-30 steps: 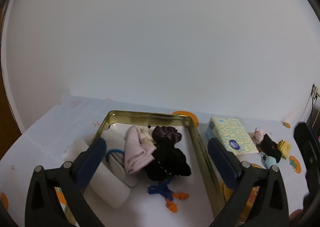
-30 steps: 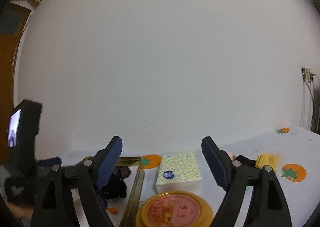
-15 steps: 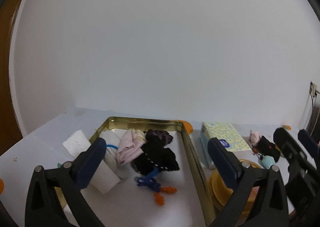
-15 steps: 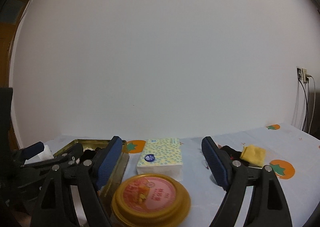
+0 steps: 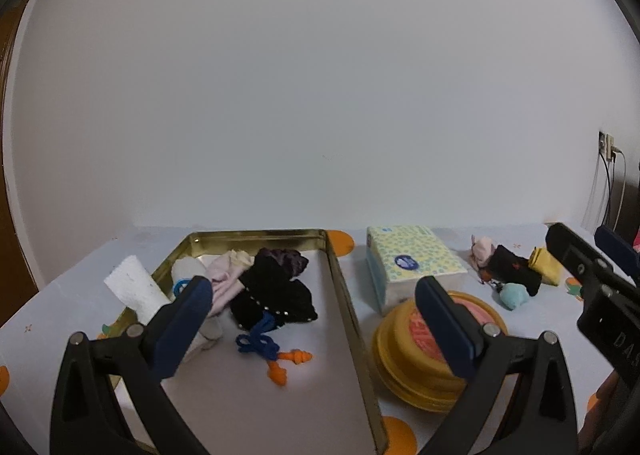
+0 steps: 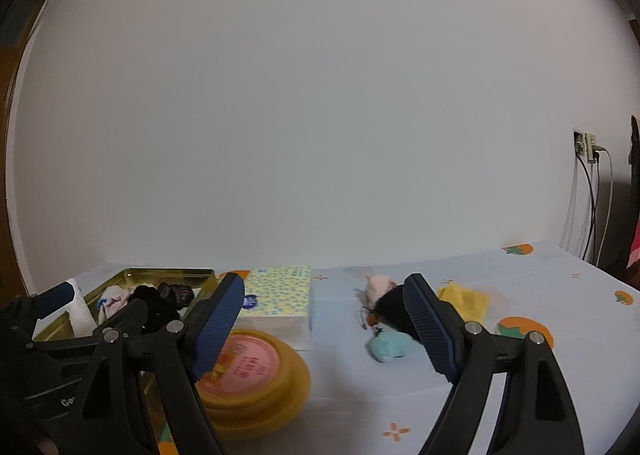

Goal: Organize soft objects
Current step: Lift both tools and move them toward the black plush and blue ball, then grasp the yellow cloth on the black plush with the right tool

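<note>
Partly hidden: black cloth (image 6: 390,309) behind right tool (image 6: 325,329) pad, w/ blurry keychain

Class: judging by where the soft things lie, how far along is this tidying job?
Done: socks and a black cloth lie in the gold tin. In hand: nothing; left gripper and right gripper are open. Left: pink, black, yellow and teal pieces on the tablecloth.

Tin tray (image 5: 340,283): glossy gold metal. Tissue pack (image 5: 412,263): smooth printed plastic wrap. Round yellow tub (image 6: 256,383): glossy plastic. Tablecloth (image 6: 520,375): matt printed cloth. Black garment (image 5: 272,295): soft cloth.
</note>
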`<state>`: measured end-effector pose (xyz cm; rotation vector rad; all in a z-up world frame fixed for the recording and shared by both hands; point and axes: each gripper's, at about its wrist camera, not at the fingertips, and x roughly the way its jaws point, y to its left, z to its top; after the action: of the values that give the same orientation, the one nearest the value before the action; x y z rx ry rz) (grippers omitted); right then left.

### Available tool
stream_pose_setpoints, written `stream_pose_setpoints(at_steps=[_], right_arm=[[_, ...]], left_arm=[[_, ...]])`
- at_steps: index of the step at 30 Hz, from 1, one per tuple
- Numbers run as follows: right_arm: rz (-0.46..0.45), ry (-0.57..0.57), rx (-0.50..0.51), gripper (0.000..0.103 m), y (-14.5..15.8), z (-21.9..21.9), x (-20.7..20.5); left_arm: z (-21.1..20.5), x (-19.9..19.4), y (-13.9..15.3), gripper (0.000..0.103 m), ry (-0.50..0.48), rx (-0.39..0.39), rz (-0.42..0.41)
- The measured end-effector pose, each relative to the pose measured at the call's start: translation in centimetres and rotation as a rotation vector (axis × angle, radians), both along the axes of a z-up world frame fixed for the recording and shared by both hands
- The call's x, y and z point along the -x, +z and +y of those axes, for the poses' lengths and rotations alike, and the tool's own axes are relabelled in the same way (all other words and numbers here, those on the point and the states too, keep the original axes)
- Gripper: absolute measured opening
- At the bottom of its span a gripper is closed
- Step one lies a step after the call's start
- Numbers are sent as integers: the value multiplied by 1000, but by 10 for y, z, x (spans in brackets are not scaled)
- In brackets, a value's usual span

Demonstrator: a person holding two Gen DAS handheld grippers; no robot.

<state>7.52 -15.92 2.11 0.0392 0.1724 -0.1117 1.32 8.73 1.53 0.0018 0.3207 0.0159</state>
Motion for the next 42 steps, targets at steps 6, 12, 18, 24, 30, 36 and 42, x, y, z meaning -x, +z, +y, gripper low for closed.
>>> stream_pose_setpoints(at_steps=[6,12,18,24,30,36,42], right_arm=[[1,-23,21,83,0,-18,4],[7,-49,36,83,0,-42,8],[19,-113,45,83,1,-75,14],[53,-233,-7,83,-1,-131,17],[121,-264,-124,83,-6,-183,8],[247,-138,-138,83,-12,-189,-35],[461,39,-189,83,-34,-194,-107]], left_arm=[[-11,2,-4,103,5,11,9],[-29,4,-5,103,-13,12,21],[-51,4,-6,103,-34,12,29],[-74,3,-6,103,-69,19,40],[-105,1,-7,103,-116,13,57],[-147,-8,-10,103,-164,23,98],[-184,-11,-13,103,-241,-25,126]])
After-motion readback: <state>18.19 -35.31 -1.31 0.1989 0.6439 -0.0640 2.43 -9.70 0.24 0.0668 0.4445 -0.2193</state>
